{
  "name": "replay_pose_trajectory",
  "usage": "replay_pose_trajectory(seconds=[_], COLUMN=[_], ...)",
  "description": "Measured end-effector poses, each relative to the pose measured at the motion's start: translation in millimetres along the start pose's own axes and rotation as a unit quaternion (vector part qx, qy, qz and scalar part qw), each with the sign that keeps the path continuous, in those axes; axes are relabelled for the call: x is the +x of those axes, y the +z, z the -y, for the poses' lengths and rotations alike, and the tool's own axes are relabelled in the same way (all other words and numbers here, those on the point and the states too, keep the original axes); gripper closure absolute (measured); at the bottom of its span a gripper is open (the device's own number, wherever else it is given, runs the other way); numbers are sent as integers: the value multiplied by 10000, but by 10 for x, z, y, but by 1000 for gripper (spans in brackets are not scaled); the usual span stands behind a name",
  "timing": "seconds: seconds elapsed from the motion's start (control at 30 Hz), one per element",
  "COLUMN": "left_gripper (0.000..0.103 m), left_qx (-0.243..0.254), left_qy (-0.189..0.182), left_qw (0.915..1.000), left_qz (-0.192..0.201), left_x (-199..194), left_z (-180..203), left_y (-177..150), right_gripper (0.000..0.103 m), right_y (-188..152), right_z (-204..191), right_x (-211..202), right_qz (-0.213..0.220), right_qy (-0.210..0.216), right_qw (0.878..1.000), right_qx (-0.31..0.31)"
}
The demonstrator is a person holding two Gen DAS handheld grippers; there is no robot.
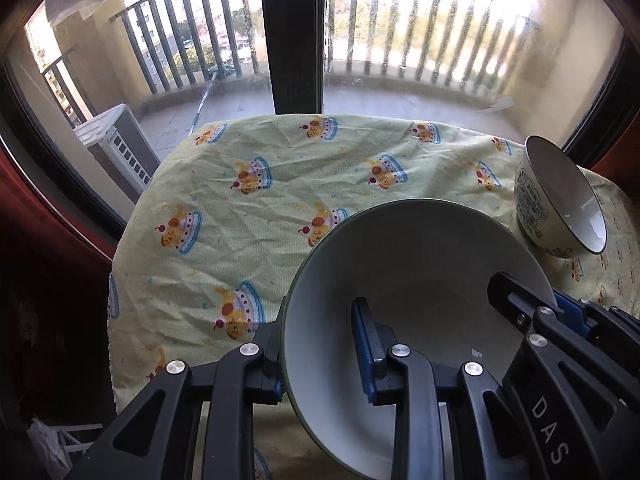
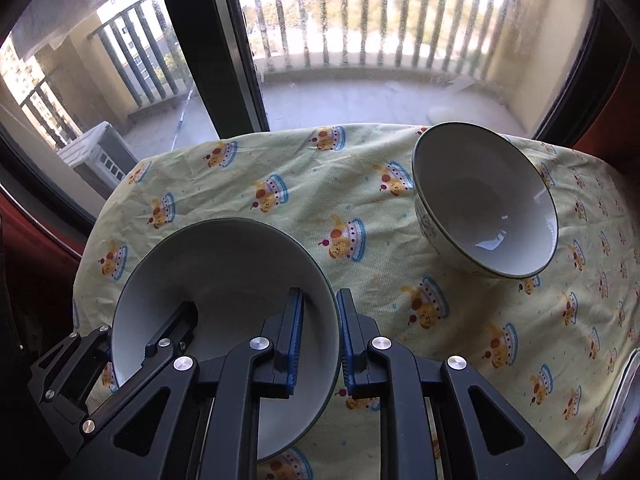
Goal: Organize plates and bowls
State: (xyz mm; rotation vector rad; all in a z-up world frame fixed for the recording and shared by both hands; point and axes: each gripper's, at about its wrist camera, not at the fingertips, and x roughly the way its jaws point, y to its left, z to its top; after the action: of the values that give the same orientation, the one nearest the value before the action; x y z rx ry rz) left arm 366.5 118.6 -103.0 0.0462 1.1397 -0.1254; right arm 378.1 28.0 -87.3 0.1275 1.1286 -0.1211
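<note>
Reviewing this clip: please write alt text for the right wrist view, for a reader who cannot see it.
Both grippers straddle the rim of a green-rimmed bowl on a yellow cartoon-print tablecloth: the right gripper on its right edge, the left gripper on its left. A patterned bowl stands apart at upper right, before a balcony window.

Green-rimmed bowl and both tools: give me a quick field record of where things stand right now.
held item: green-rimmed bowl, tilted above the tablecloth
left tool: straddles the bowl's left rim, one finger inside, one outside
right tool: straddles the bowl's right rim the same way
other dish: patterned bowl, upright on the cloth, apart, to the right
patterned bowl contents: empty
</note>
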Motion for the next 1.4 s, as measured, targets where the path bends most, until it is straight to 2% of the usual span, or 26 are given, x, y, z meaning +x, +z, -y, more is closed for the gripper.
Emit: replay_pose_trajectory(seconds=[0.33, 0.67, 1.0, 1.4], left_gripper=[77, 77, 77, 77], left_qx=[100, -132, -332, -537], left_qy=[52, 286, 415, 505], left_qw=[9999, 9995, 9980, 9958], left_qz=[-55, 103, 330, 536], left_x=[-294, -720, -1199, -1509], left_z=[262, 596, 1181, 1870], left_y=[-371, -611, -785, -1056], right_gripper=[83, 83, 83, 83], right_y=[-444, -671, -788, -987], right_z=[293, 625, 1183, 1902], right_x=[-345, -741, -1235, -1616], right_qz=[-82, 103, 307, 492], right_qy=[55, 321, 519, 659], right_qw=[9999, 9994, 9977, 9949], right_qx=[24, -105, -319, -584])
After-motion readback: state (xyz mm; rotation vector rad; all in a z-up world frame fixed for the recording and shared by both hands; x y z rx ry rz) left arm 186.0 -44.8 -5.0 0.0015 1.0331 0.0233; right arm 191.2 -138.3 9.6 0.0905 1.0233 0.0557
